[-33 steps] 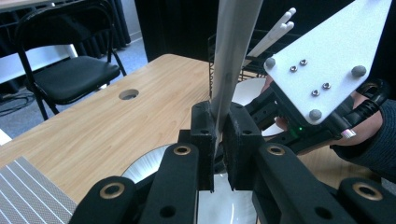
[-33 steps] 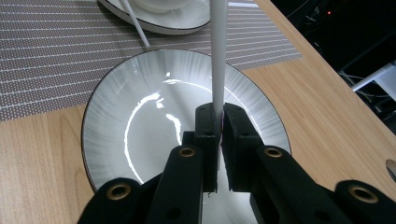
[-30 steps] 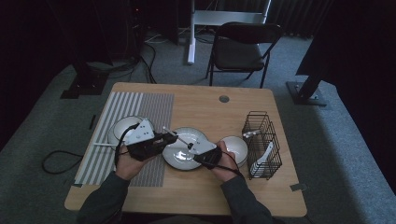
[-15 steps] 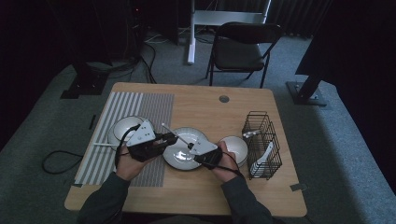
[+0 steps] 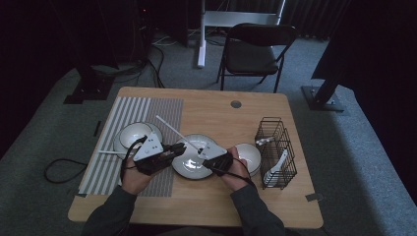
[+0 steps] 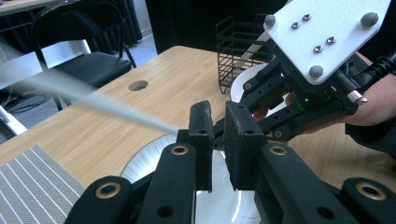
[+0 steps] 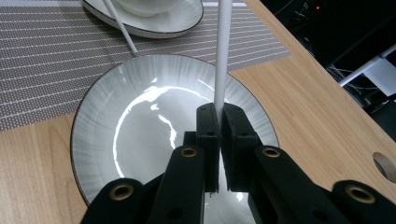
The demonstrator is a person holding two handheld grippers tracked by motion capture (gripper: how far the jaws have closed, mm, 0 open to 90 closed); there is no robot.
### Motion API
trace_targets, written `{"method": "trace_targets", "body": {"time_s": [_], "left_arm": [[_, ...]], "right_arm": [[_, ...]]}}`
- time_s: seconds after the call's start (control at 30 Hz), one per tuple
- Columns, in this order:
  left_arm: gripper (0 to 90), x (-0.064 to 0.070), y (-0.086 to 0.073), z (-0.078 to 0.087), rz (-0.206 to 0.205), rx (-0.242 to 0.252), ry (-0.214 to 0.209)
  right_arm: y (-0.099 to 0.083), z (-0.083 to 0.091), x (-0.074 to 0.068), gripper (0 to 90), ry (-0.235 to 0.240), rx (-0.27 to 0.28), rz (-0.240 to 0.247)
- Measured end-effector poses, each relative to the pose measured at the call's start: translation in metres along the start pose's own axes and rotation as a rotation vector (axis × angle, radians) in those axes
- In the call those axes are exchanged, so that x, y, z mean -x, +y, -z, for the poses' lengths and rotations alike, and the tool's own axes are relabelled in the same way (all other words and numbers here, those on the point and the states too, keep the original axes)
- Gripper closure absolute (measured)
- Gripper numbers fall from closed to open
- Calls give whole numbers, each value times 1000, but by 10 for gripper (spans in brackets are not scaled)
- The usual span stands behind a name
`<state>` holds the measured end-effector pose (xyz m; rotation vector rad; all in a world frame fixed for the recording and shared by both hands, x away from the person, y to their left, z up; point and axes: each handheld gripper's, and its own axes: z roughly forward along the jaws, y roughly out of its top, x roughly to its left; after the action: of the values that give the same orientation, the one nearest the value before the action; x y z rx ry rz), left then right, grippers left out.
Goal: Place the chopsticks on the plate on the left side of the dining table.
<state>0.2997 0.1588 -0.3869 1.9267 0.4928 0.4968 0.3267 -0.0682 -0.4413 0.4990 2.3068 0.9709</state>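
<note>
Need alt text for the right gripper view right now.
The right gripper is shut on a white stick above a grey plate. Beyond lie a striped mat and another dish.

Table light wood grain, with a grey place mat at left carrying fine pale stripes, broader white stripes on its far-left half. Centre plate glossy grey-white with faint radial streaks and a thin dark rim; chopstick plain white, as are the bowls left and right. Both grippers, left and right, black with brass-coloured rivets, right one topped by a pale grey plate; wire basket black, far chair black, floor grey.
</note>
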Motion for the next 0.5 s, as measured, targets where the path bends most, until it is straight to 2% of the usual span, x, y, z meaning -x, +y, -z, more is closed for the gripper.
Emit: {"method": "trace_targets", "body": {"time_s": [0.1, 0.17, 0.27, 0.5], "left_arm": [[821, -2, -3, -1, 13, -6, 1], [819, -3, -5, -2, 19, -12, 6], [819, -3, -8, -3, 25, -15, 14], [814, -5, -18, 1, 35, -26, 60]], "right_arm": [[0, -3, -2, 870, -3, -6, 6], [0, -3, -4, 873, -26, 2, 11], [-1, -5, -4, 873, -3, -3, -8], [3, -6, -9, 872, 20, 0, 24]]}}
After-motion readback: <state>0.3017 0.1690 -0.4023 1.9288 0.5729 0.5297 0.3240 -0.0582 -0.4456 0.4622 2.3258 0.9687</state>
